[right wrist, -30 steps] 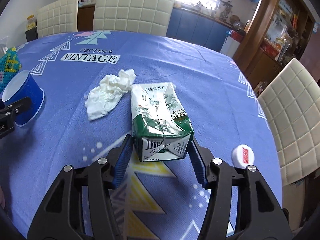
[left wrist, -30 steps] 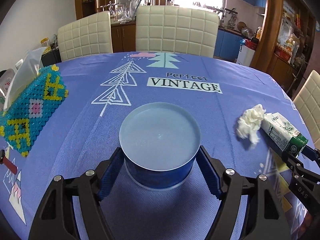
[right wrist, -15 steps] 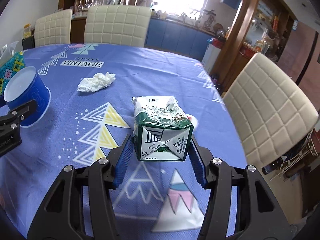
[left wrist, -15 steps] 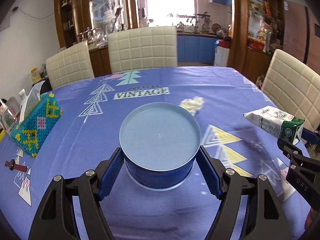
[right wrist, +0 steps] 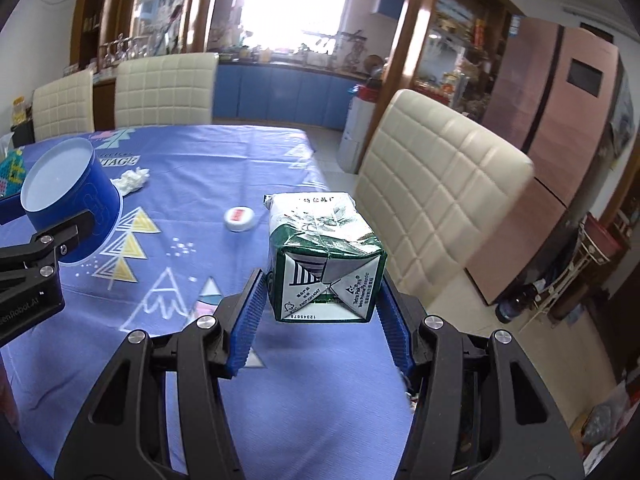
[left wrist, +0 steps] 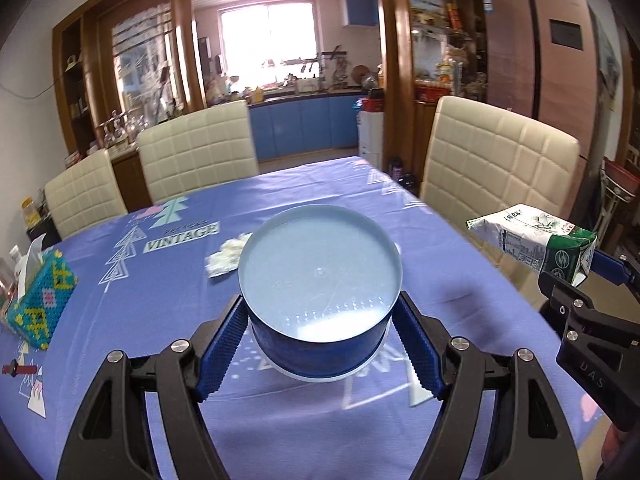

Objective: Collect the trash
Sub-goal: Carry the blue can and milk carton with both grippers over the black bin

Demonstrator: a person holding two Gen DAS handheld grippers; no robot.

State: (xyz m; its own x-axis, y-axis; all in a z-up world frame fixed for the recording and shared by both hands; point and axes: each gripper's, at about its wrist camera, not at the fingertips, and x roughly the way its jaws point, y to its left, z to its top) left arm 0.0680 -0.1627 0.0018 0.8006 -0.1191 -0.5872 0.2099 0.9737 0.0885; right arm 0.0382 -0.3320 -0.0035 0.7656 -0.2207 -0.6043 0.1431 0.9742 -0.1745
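Your left gripper [left wrist: 320, 344] clamps the upturned blue cup [left wrist: 320, 280] (base toward the camera); your right gripper [right wrist: 320, 312] grips the green-and-white carton [right wrist: 324, 256], both above the table [right wrist: 200, 152].

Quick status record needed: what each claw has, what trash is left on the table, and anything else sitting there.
left claw: shut on blue paper cup, held clear of the table
right claw: shut on green-and-white milk carton, lifted off the table
trash left on table: crumpled tissue; white bottle cap with red label
other items: beaded tissue box at the far left edge
surface: blue tablecloth
bin: none visible in either view
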